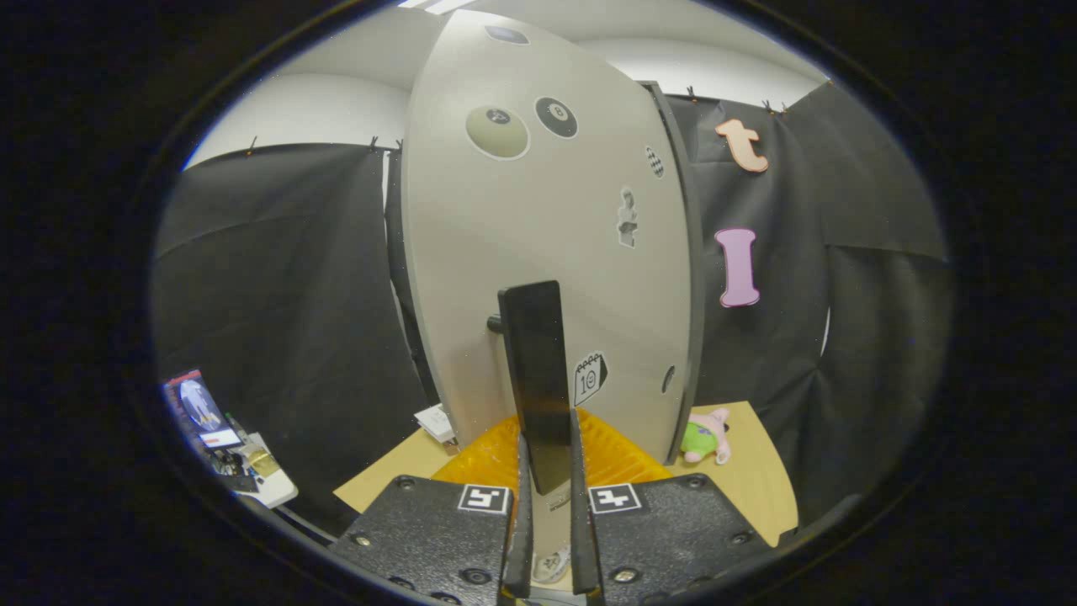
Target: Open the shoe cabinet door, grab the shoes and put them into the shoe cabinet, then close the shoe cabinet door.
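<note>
Black-draped booth, tan wooden worktop [761, 480], claw [547, 505] pinching black bar handle [534, 370] of grey sticker-covered cabinet door [538, 236].

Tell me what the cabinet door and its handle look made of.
Cabinet door: probably painted or laminated board, matte pale grey, with stickers lying flat on its smooth face. Handle: a dark flat bar with a soft sheen, likely metal or plastic; unclear which. The hand-held gripper has its fingers closed on the handle's lower end.
</note>
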The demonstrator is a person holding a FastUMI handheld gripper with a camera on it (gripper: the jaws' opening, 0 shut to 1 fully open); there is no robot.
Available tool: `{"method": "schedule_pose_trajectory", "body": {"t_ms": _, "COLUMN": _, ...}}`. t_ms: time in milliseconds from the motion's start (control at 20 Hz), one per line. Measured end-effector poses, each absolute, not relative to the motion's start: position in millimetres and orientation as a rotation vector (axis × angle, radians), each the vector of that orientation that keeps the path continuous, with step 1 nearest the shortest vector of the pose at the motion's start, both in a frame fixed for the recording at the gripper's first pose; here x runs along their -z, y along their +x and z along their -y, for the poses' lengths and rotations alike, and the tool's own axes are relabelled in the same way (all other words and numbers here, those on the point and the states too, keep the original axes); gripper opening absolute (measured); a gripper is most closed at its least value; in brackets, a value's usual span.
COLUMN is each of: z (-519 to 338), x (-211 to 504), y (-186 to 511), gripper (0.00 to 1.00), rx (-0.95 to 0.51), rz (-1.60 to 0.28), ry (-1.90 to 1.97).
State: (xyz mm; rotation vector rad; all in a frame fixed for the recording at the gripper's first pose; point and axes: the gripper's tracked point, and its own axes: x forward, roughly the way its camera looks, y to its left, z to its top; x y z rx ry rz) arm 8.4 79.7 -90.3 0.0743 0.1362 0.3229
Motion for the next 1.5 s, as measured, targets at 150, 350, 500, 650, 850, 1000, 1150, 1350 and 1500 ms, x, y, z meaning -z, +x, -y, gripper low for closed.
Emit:
{"method": "schedule_pose_trajectory", "body": {"t_ms": 150, "z": -54.9, "x": 91.4, "y": 1.7, "gripper": 0.18, "rx": -0.284, "rz": -0.140, "ry": 0.078}}
{"method": "schedule_pose_trajectory", "body": {"t_ms": 350, "z": -23.4, "x": 93.5, "y": 2.6, "gripper": 0.12, "rx": -0.178, "rz": -0.124, "ry": 0.061}}
{"method": "schedule_pose_trajectory", "body": {"t_ms": 500, "z": -5.8, "x": 93.6, "y": 8.5, "gripper": 0.05, "rx": -0.111, "rz": -0.124, "ry": 0.088}}
{"method": "schedule_pose_trajectory", "body": {"t_ms": 650, "z": 0.7, "x": 94.1, "y": 6.7, "gripper": 0.04, "rx": -0.084, "rz": -0.125, "ry": 0.126}}
{"method": "schedule_pose_trajectory", "body": {"t_ms": 850, "z": -4.2, "x": 91.6, "y": 7.2, "gripper": 0.04, "rx": -0.129, "rz": -0.125, "ry": 0.149}}
{"method": "schedule_pose_trajectory", "body": {"t_ms": 1000, "z": -2.1, "x": 92.4, "y": 6.4, "gripper": 0.04, "rx": -0.146, "rz": -0.122, "ry": 0.134}}
{"method": "schedule_pose_trajectory", "body": {"t_ms": 1150, "z": -6.4, "x": 92.3, "y": 5.9, "gripper": 0.04, "rx": -0.181, "rz": -0.120, "ry": 0.141}}
{"method": "schedule_pose_trajectory", "body": {"t_ms": 1350, "z": -1.5, "x": 104.5, "y": 1.9, "gripper": 0.06, "rx": -0.181, "rz": -0.143, "ry": 0.111}}
{"method": "schedule_pose_trajectory", "body": {"t_ms": 1500, "z": 9.9, "x": 123.4, "y": -17.7, "gripper": 0.11, "rx": -0.134, "rz": -0.213, "ry": 0.101}}
